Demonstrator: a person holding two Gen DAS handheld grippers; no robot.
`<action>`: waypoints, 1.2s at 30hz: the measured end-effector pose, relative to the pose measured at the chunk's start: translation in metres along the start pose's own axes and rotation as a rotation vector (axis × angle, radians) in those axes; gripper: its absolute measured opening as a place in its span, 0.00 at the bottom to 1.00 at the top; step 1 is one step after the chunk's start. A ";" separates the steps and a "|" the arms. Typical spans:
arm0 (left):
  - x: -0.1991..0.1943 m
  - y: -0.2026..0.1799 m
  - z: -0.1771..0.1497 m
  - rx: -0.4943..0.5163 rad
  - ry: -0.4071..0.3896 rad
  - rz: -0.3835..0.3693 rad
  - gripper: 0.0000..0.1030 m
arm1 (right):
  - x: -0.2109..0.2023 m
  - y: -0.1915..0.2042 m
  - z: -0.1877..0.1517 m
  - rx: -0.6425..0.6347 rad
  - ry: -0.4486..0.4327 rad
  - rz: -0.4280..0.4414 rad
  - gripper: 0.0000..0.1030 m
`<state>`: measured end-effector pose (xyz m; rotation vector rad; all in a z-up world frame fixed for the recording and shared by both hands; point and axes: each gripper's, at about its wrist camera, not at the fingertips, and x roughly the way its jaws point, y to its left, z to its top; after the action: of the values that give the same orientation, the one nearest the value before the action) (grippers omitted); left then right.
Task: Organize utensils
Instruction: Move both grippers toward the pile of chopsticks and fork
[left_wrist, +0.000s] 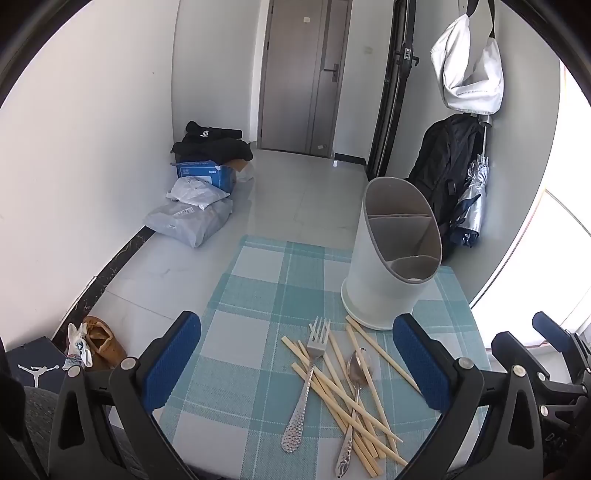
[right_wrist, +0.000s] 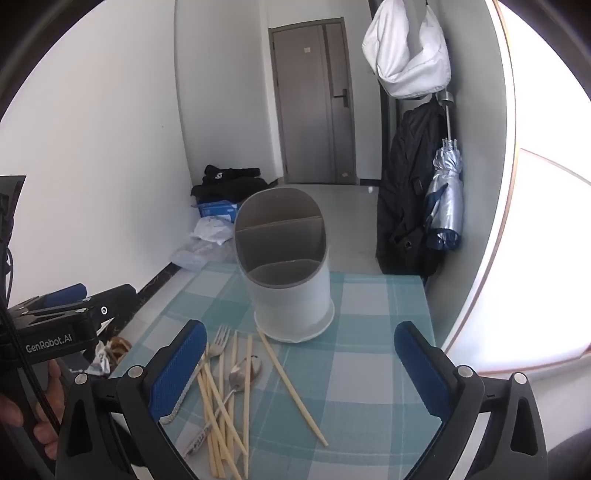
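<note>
A small desk covered in a teal-and-white checked cloth fills the lower middle of both views. Toward the right of the left wrist view, and at the centre of the right wrist view, stands a white oval plastic utensil holder with a grey rim and grey inner dividers, upright near the far edge of the cloth; its compartments look bare as far as can be seen.

In the lower centre of the left wrist view lies a loose heap of pale wooden chopsticks, crossing one another. A silver fork with a hammered handle rests across them, tines pointing toward the holder, and a silver spoon lies among the sticks just beside it. One chopstick lies apart on the cloth, its far end close to the holder's base.

The left gripper has its blue-padded jaws spread wide on either side of the heap, pinching nothing. The right gripper likewise has its jaws spread and holds nothing; the heap sits by its left pad.
</note>
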<state>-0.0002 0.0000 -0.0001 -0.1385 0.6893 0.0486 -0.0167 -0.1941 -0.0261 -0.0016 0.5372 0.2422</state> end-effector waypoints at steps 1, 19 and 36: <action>0.000 0.000 0.000 0.000 0.001 -0.002 0.99 | 0.000 0.000 0.000 0.000 0.000 -0.001 1.00; 0.002 -0.002 -0.003 0.013 0.016 -0.019 0.99 | 0.000 -0.003 0.000 0.004 0.010 -0.005 1.00; 0.015 0.004 -0.001 -0.001 0.079 -0.008 0.99 | 0.013 0.002 -0.002 -0.020 0.042 0.025 1.00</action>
<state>0.0104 0.0035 -0.0105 -0.1453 0.7672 0.0357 -0.0072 -0.1895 -0.0340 -0.0197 0.5773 0.2727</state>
